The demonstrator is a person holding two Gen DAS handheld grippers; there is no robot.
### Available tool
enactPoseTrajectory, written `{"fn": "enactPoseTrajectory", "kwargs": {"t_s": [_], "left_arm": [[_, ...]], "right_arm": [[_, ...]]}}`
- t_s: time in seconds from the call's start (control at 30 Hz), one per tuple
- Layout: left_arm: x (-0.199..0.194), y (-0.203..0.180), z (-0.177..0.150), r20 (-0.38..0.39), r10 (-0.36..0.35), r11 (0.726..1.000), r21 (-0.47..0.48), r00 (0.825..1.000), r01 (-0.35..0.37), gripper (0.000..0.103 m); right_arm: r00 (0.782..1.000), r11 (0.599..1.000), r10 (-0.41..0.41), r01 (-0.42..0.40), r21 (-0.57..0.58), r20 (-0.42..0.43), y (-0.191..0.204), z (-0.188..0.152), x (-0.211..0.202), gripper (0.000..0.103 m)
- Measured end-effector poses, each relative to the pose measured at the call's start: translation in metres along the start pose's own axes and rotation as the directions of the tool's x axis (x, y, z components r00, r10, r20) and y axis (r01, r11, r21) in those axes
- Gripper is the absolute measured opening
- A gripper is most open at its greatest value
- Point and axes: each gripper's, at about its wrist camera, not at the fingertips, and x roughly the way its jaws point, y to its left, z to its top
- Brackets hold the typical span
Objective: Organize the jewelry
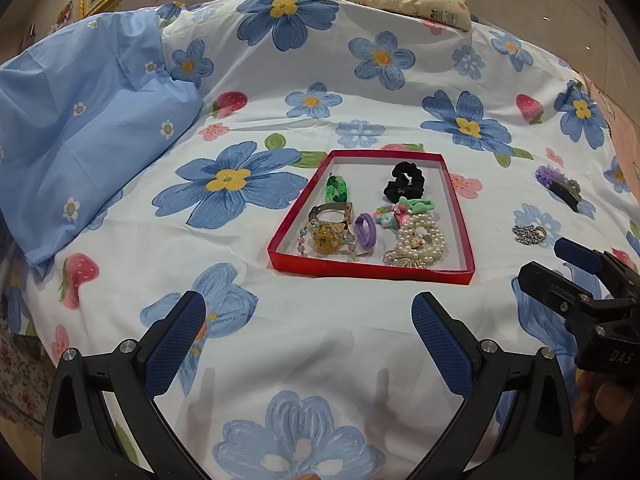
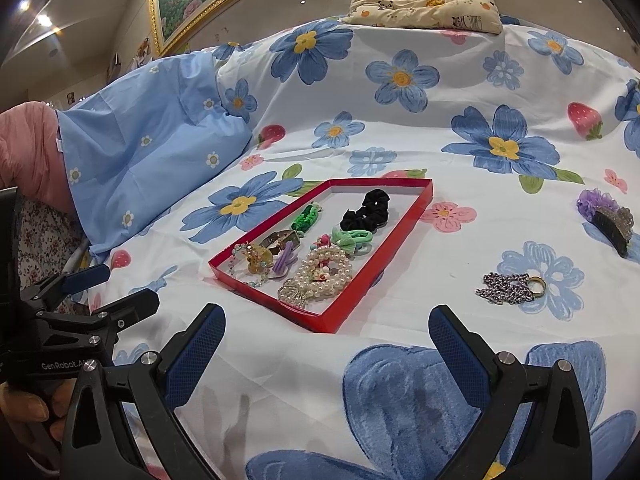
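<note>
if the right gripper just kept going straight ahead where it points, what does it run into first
Probably bare flowered bedsheet first, then the near corner of the shallow red cardboard tray. The open right gripper points at that corner, though depth is unclear.

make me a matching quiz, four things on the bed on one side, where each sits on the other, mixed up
Things:
1. black scrunchie
2. silver chain
3. pearl bracelet
4. purple hair clip

Places:
A. on the sheet, far right
B. far end of the red tray
C. near end of the red tray
D. on the sheet, with a gold ring

Pairs: 1-B, 2-D, 3-C, 4-A
</note>
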Motion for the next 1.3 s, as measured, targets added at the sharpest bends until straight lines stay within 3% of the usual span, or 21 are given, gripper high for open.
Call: {"fn": "enactPoseTrajectory", "kwargs": {"t_s": [1.3], "left_arm": [[0.0030,0.0001,-0.0041,0.004,0.000,1.000,-0.003,1.000,0.000,0.103]], "right_arm": [[1.000,1.000,0.000,0.000,-0.003,0.004,0.0035,0.0003,-0.0019,0.103]]}}
